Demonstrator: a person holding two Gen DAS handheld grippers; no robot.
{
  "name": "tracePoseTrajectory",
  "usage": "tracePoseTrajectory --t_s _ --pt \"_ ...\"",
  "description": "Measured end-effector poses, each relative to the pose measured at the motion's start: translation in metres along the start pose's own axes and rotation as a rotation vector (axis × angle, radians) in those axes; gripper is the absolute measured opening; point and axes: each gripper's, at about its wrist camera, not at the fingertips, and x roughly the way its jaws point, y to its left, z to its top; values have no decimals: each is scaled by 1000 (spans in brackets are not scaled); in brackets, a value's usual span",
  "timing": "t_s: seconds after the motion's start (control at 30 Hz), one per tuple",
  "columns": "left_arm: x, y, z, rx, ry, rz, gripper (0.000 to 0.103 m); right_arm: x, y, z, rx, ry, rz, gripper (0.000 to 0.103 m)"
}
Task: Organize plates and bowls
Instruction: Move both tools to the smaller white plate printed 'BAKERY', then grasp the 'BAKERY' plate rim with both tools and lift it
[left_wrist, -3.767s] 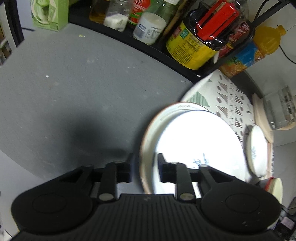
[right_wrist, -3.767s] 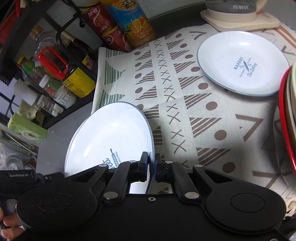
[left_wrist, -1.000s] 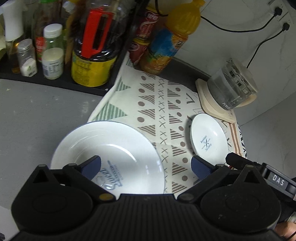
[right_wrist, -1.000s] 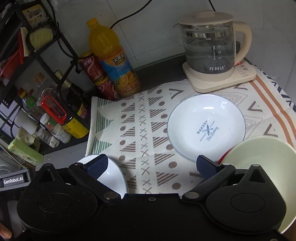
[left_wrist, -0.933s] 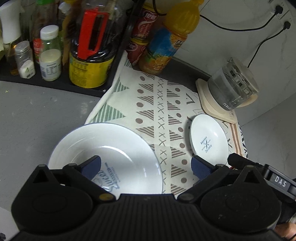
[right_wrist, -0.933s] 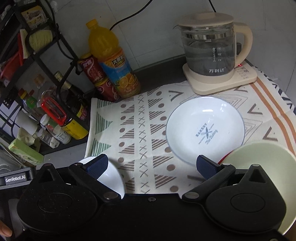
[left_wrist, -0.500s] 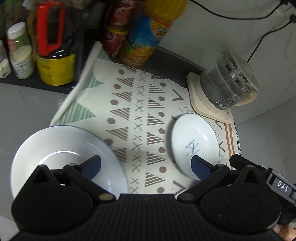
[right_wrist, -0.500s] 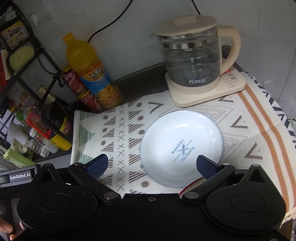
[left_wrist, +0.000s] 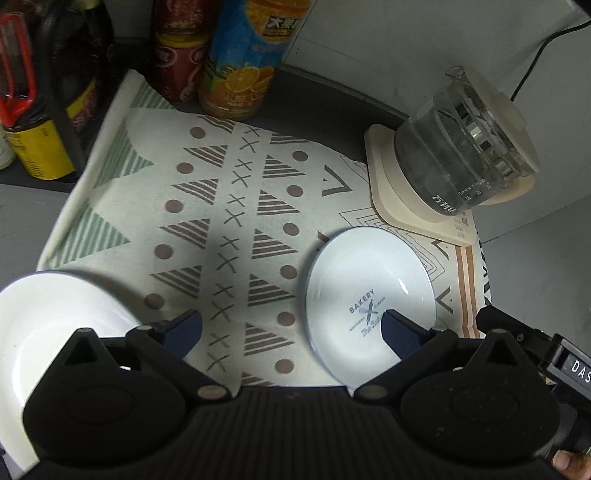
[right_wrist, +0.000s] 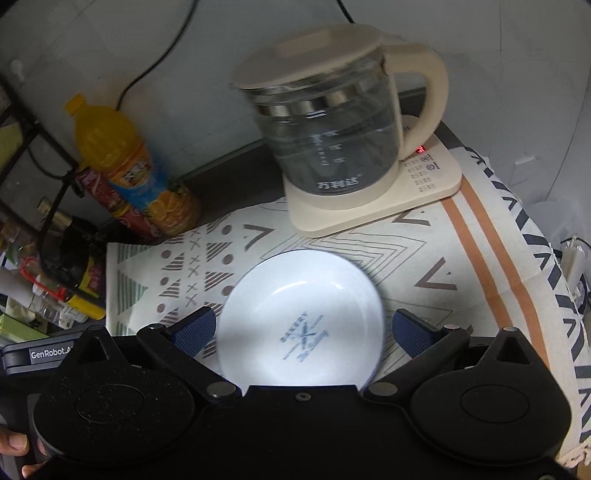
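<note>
Two grippers hang spread and empty; the right gripper (right_wrist: 302, 328) sits squarely over the bakery plate (right_wrist: 300, 324) near the kettle (right_wrist: 340, 125), left gripper (left_wrist: 291, 326) offset beside it.

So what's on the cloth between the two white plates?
Nothing, just bare patterned cloth, seen in the left wrist view, between the plain white plate and the bakery plate.
</note>
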Motion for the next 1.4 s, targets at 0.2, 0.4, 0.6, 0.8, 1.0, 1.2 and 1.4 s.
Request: tracePoseTrajectory --t_s 0.2,0.4,0.6,0.8,1.0,1.2,1.4 --pt "25 -8 4 -26 42 -1 101 21 -20 11 19 60 0 91" --pt "49 -10 6 -69 70 -19 99 43 -37 17 41 136 8 76" --pt "69 -6 7 -122 104 -19 83 67 -52 18 89 222 8 59" --pt "86 -5 5 -166 145 -20 55 87 -63 14 96 293 2 34" --pt "99 -6 2 -175 171 -21 33 97 -67 11 91 330 11 22" --pt "106 -9 3 -187 170 -31 26 101 -68 11 89 326 15 18" --pt "107 -4 4 -199 176 -42 16 104 -69 9 101 334 35 13"
